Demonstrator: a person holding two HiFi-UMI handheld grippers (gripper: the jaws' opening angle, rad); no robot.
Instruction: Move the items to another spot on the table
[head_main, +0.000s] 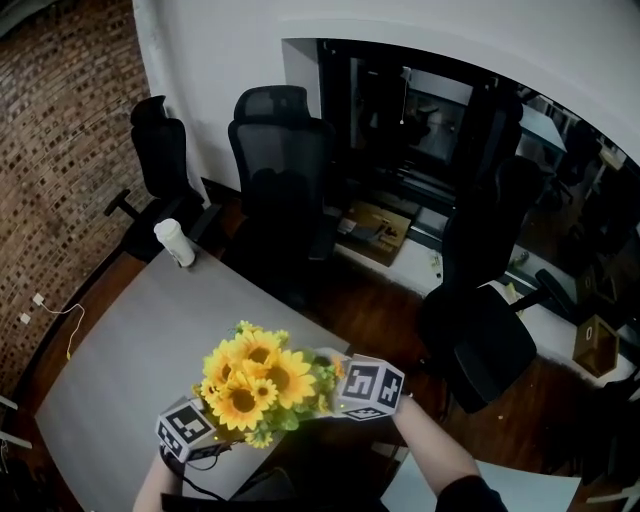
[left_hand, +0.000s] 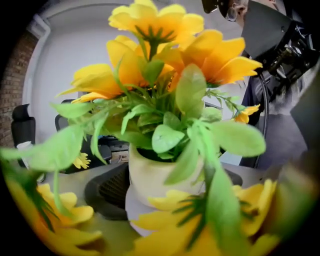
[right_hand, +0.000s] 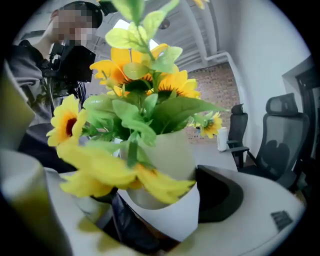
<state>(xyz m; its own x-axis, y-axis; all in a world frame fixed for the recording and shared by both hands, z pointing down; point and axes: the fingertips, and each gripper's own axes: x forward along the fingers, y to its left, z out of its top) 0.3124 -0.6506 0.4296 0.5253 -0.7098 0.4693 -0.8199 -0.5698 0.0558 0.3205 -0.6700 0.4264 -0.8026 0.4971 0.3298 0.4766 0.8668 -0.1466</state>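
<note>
1. Your left gripper (head_main: 198, 430) and right gripper (head_main: 366, 388) sit side by side at the near edge of the grey table (head_main: 130, 340). A bunch of artificial sunflowers (head_main: 255, 385) rises between them.
2. The left gripper's jaws are closed against a cream flower pot (left_hand: 160, 175). One dark jaw presses its left side. The other is mostly behind green leaves on its right side.
3. The right gripper is pinching the same flower pot. A dark jaw lies against the right side of the pot, and the other shows low on its left, half covered by yellow petals.
4. The flower pot stands directly ahead of each gripper, upright, filling the space between its jaws. Blooms and leaves spread above and out towards both cameras.
5. Whether the base of the pot rests on the table or is raised off it cannot be seen.
6. Well beyond both grippers, at the far end of the table, stands a white cup (head_main: 175, 242).
7. Black office chairs (head_main: 285, 150) stand past that far end.
</note>
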